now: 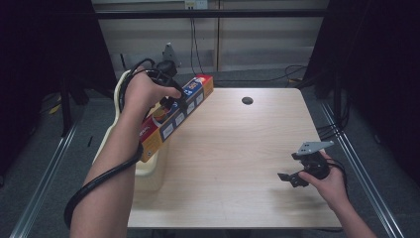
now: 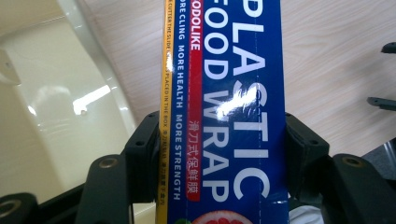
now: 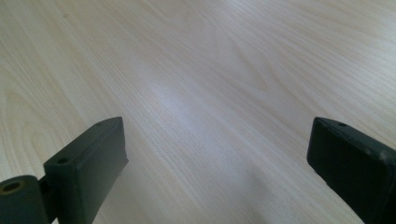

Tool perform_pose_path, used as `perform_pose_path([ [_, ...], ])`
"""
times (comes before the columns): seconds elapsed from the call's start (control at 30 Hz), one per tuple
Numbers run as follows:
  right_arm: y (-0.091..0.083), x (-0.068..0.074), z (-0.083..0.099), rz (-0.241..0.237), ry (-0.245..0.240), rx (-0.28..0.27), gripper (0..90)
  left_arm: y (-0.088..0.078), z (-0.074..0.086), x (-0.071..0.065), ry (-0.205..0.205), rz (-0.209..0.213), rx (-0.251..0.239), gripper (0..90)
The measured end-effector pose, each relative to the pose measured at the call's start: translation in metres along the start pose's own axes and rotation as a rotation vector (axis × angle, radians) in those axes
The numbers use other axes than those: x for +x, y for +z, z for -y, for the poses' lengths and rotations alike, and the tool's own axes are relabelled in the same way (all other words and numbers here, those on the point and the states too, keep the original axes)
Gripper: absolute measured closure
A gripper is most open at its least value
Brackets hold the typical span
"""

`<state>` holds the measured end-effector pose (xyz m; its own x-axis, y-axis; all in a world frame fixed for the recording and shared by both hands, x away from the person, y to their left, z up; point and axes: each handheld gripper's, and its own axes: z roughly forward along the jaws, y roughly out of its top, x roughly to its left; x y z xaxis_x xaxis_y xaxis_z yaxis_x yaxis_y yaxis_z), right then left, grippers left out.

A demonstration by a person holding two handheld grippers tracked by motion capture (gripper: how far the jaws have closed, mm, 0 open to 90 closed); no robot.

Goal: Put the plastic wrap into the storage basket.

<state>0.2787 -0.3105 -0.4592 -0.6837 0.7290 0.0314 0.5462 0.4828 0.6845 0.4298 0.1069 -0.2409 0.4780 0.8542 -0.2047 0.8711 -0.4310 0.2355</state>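
A long blue, red and yellow box of plastic food wrap (image 1: pixel 184 106) is held slanted above the table's left edge, over a cream tray (image 1: pixel 148 168). My left gripper (image 1: pixel 177 104) is shut on the box near its middle. In the left gripper view the box (image 2: pixel 229 93) runs up between the two black jaws of the left gripper (image 2: pixel 219 135), which press on both its sides. My right gripper (image 1: pixel 291 167) hangs open just above the table near the front right corner. In the right gripper view the right gripper (image 3: pixel 217 140) has its jaws wide apart over bare wood.
The light wooden table (image 1: pixel 237 148) has a round cable hole (image 1: pixel 247 100) near its far edge. The glossy cream tray (image 2: pixel 56 116) overhangs the left side. Black cables trail along the left forearm and on the floor beyond the table.
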Motion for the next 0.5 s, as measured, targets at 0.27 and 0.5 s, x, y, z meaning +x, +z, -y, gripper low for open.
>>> perform_pose_path([
  [0.27, 0.001, 0.0, 0.0, 0.0, 0.0, -0.001, 4.4, -0.007, 0.004, 0.007, -0.022, -0.007, -0.001, 41.0],
  [0.5, 0.001, 0.001, 0.0, 0.005, 0.003, 0.0, 4.4, -0.014, 0.006, 0.011, -0.035, -0.014, -0.013, 41.0],
])
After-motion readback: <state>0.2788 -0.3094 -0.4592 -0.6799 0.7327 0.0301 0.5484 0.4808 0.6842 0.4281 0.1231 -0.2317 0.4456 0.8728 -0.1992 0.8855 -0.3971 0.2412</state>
